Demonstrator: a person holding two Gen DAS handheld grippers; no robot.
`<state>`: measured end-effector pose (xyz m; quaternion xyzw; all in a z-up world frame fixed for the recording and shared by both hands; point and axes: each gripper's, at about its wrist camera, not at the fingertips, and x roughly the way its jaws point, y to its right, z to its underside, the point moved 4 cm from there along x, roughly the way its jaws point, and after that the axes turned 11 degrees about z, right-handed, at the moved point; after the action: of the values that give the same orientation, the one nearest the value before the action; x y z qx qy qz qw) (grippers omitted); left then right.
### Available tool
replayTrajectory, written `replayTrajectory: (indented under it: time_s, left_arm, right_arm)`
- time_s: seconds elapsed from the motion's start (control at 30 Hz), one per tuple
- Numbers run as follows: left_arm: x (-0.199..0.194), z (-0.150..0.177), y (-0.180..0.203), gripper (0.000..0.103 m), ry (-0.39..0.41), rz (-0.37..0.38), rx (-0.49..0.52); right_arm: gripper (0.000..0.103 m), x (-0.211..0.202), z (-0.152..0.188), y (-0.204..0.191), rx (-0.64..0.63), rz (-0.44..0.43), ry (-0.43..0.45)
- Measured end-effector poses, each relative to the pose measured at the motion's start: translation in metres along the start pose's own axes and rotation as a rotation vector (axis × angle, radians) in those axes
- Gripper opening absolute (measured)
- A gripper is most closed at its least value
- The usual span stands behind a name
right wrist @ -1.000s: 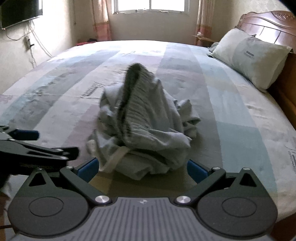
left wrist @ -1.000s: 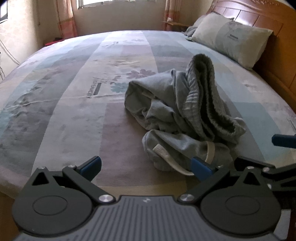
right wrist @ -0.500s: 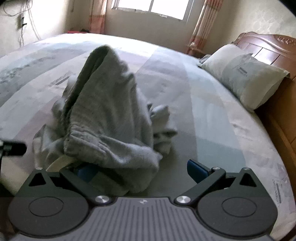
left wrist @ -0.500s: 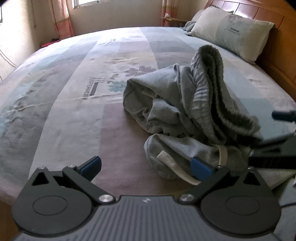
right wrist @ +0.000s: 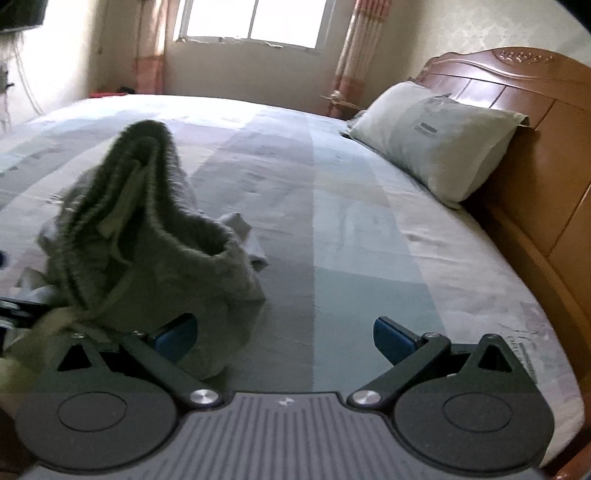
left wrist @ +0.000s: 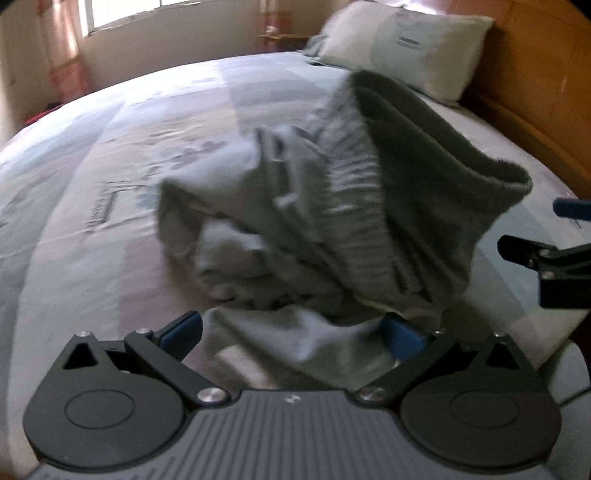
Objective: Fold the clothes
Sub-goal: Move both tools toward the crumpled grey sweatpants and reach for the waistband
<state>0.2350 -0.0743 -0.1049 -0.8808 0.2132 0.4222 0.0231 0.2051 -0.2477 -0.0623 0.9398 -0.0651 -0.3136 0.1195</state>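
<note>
A crumpled grey garment (left wrist: 332, 229) with a ribbed waistband lies heaped on the bed, its waistband standing up in a peak. My left gripper (left wrist: 291, 332) is open at the heap's near edge, and a fold of grey cloth lies between its blue pads (left wrist: 181, 328). In the right wrist view the same garment (right wrist: 147, 236) fills the left side. My right gripper (right wrist: 284, 334) is open, its left pad (right wrist: 175, 334) against the cloth and bare sheet between the fingers. The right gripper's (left wrist: 546, 258) fingers also show at the right edge of the left wrist view.
The bed sheet (right wrist: 354, 229) has wide grey, blue and cream stripes. A pillow (right wrist: 439, 136) leans on the wooden headboard (right wrist: 535, 122) at the right. A window (right wrist: 255, 22) with curtains is at the far wall. The mattress edge runs just under both grippers.
Both grippers have come closer to the heap. The left one has slid forward so cloth now lies between its fingers. The right one has swung right, leaving the garment at its left finger.
</note>
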Motion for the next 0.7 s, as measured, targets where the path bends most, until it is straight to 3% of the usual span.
replayTrajectory:
  time_s: [0.13,0.2,0.27,0.37,0.5,0.7]
  left_arm:
    - [0.025,0.009,0.002,0.102,-0.032,0.034,0.023]
    - [0.03,0.015,-0.006,0.103,0.003,0.078,-0.013]
    - [0.036,0.021,-0.015,0.103,0.038,0.123,-0.05]
    - [0.04,0.021,-0.023,0.103,0.018,0.158,-0.103]
    - [0.033,0.017,-0.016,0.103,-0.033,0.15,-0.039]
    - [0.003,0.015,-0.016,0.102,-0.042,0.113,0.087]
  right_arm:
    - [0.103,-0.014,0.003,-0.011,-0.057,-0.097,0.049]
    - [0.103,-0.02,0.007,-0.02,-0.112,-0.143,0.072]
    - [0.103,-0.023,0.012,-0.029,-0.177,-0.162,0.082]
    - [0.103,-0.023,0.016,-0.034,-0.216,-0.158,0.059]
    - [0.101,-0.022,0.004,-0.029,-0.226,-0.161,0.05]
    - [0.084,-0.025,-0.038,-0.024,-0.332,-0.173,0.112]
